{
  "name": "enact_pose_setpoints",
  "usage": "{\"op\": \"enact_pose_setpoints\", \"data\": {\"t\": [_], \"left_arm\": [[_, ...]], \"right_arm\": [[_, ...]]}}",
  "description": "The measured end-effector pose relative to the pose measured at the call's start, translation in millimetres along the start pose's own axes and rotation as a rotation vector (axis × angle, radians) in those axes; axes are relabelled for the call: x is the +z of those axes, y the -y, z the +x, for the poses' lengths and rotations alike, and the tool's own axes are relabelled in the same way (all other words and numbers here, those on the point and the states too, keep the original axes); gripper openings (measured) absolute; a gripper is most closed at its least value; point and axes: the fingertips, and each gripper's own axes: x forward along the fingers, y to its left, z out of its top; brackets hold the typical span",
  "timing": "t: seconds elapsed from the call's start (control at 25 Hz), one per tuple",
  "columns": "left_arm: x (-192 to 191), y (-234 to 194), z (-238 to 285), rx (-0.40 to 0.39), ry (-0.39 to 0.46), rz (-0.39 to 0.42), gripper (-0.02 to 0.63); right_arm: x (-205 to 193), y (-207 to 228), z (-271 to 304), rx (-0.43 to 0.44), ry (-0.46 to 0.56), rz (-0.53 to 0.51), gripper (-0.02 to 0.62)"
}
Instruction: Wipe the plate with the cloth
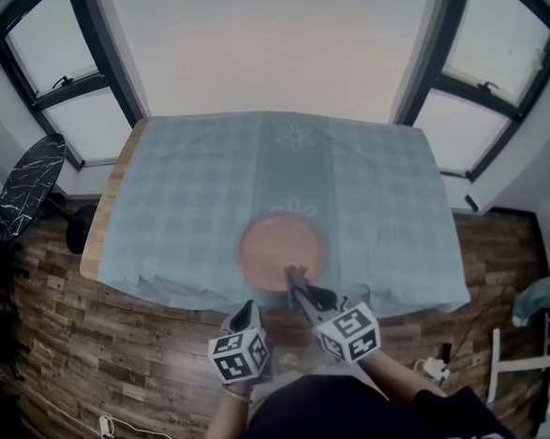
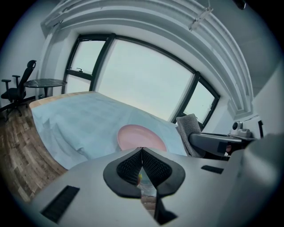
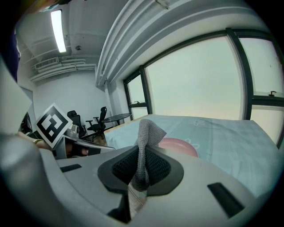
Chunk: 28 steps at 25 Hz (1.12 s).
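Note:
A round pink plate lies on the pale checked tablecloth, close to the table's near edge. My right gripper reaches over the plate's near rim and is shut on a grey knitted cloth, which sticks up between its pads. In the right gripper view the plate shows just beyond the jaws. My left gripper hangs in front of the table edge, left of the right one, shut with nothing in it. Its own view has its pads meeting at the tips, the plate ahead, and the cloth to the right.
The tablecloth hangs over the table's near edge. A round dark side table and office chairs stand to the left on the wood floor. Windows line the far wall. A cable lies on the floor.

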Motion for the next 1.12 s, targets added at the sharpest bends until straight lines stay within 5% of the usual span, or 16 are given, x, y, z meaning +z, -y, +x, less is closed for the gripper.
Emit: {"op": "enact_pose_setpoints", "data": {"t": [1.12], "left_arm": [[35.9,-37.5,103.5,0.093,-0.069,-0.041,0.014]], "right_arm": [[16.8,91.1,112.5,0.01,-0.112,-0.062,0.034]]}}
